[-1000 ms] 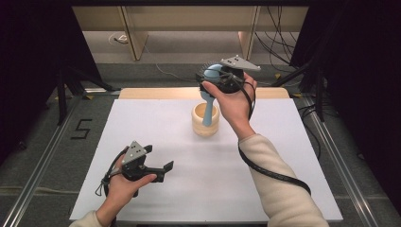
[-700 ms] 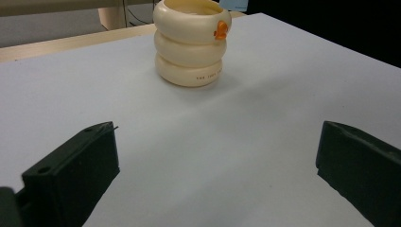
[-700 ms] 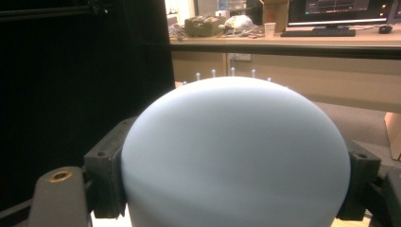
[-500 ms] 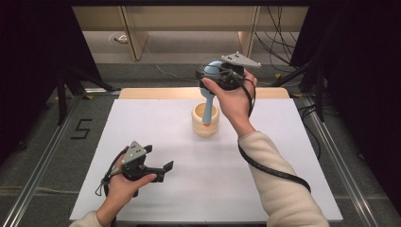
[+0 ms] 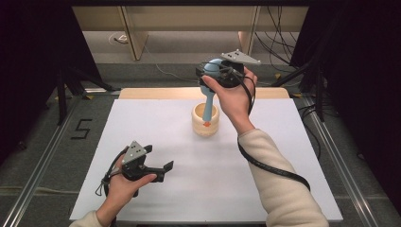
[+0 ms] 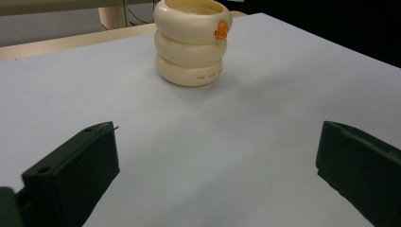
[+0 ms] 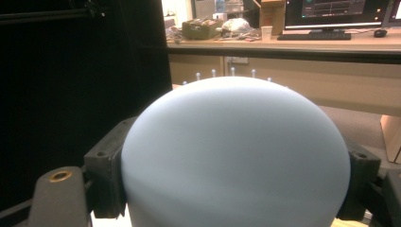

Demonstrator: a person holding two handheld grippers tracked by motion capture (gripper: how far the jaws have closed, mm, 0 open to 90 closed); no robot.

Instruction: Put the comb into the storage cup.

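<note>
A cream ribbed cup (image 5: pixel 205 120) with a small orange mark stands upright at the middle of the white board (image 5: pixel 283 156). Above it I see a blue brush with a round head (image 5: pixel 213 67); its handle (image 5: pixel 208 101) points down into the cup. My right gripper (image 5: pixel 211 76) is shut on that head, and the right gripper view shows both jaws pressed to the sides of the blue dome (image 7: pixel 234 156), small white bristle tips showing over its top. My left gripper (image 5: pixel 158 157) rests low at the front left, open, nothing between its jaws; the cup (image 6: pixel 191 42) stands ahead of it.
A wooden strip (image 5: pixel 156 93) runs along the board's far edge. Metal rails (image 5: pixel 42 165) flank the board, with black stand legs (image 5: pixel 61 94) at the back left and cables at the back right. A "5" (image 5: pixel 81 128) marks the floor to the left.
</note>
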